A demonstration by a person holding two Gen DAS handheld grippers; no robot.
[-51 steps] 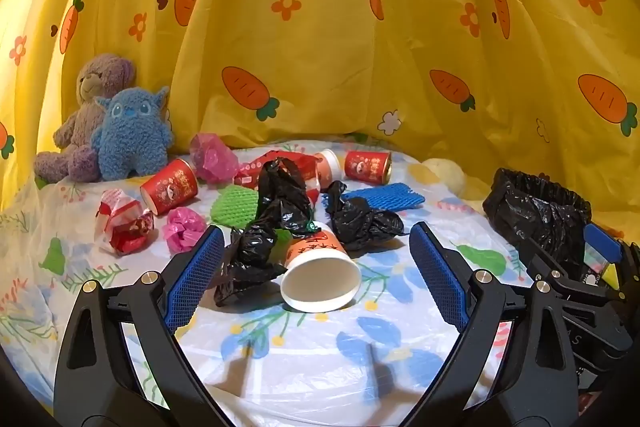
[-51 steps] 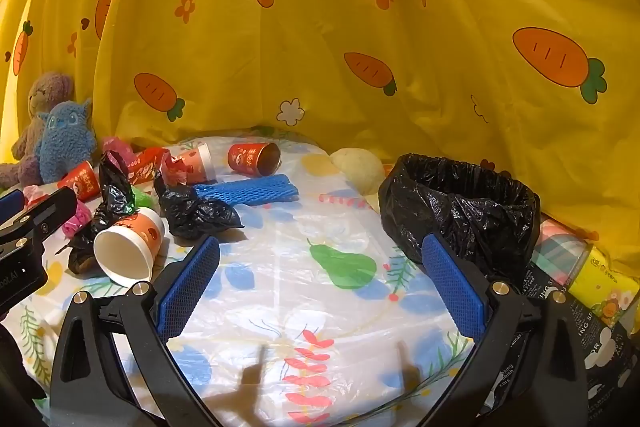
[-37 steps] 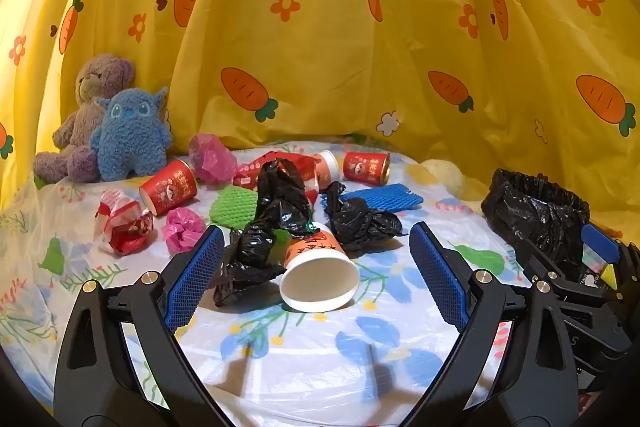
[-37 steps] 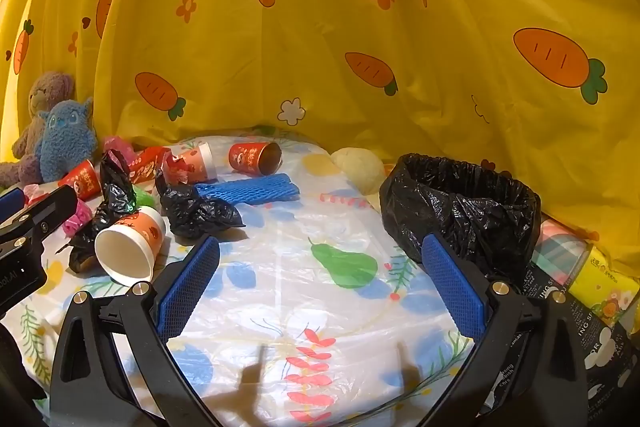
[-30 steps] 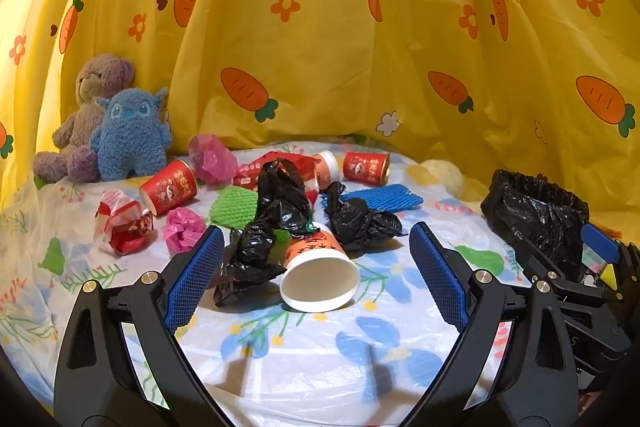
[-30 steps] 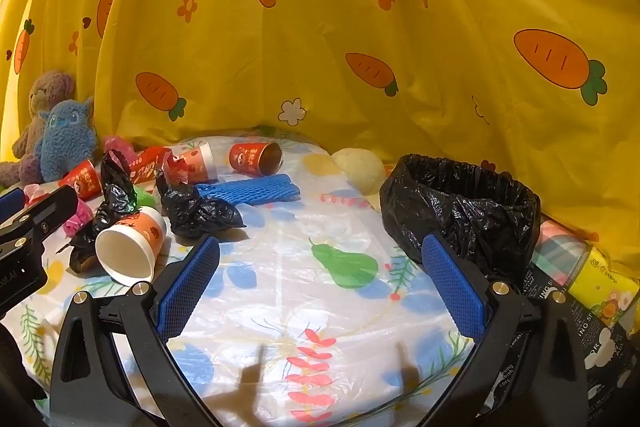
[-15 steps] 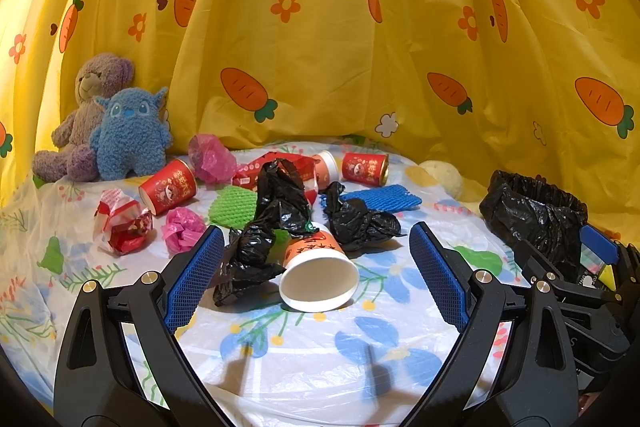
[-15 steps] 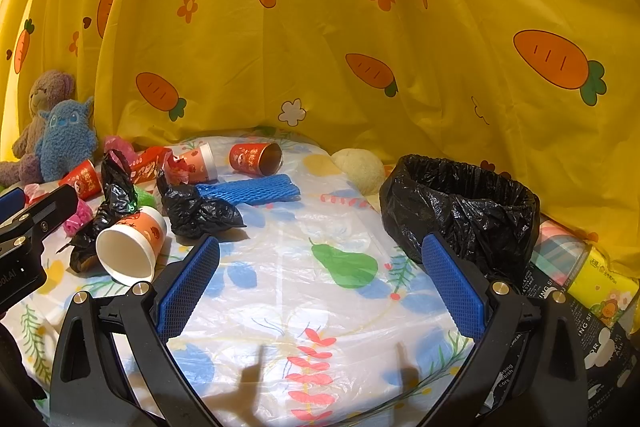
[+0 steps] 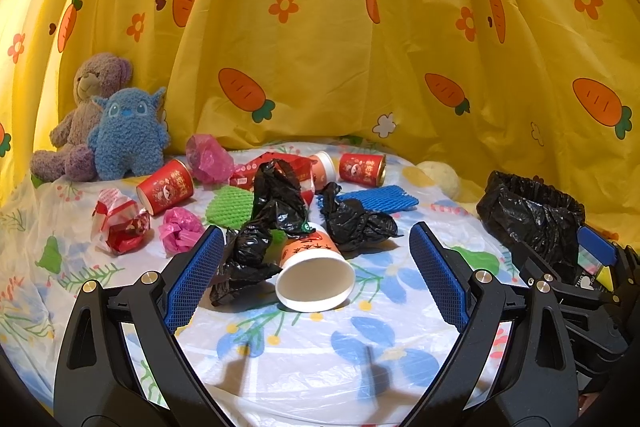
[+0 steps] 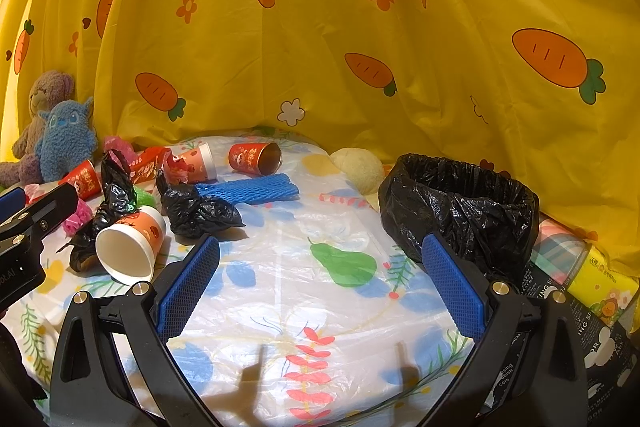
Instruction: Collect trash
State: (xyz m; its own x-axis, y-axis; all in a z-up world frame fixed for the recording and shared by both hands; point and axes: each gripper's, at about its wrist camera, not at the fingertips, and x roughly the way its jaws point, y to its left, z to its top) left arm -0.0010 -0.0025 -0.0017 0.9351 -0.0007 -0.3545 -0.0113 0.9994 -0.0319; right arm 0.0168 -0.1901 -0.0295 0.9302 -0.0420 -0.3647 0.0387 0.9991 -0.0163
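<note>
Black bin liner (image 10: 460,211) stands open-mouthed at the table's right edge, well apart from the litter. Both the left gripper (image 9: 316,285) and the right gripper (image 10: 318,281) are spread wide, holding nothing. An overturned paper cup (image 9: 314,277) lies between the left one's blue pads (image 9: 194,277), touching crumpled black bags (image 9: 276,211); 2 red cups lie farther back.

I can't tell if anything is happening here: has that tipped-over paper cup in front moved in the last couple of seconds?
No. The paper cup lies on its side in the same spot, its base against the crumpled black bag, mouth facing the open left gripper.
</note>
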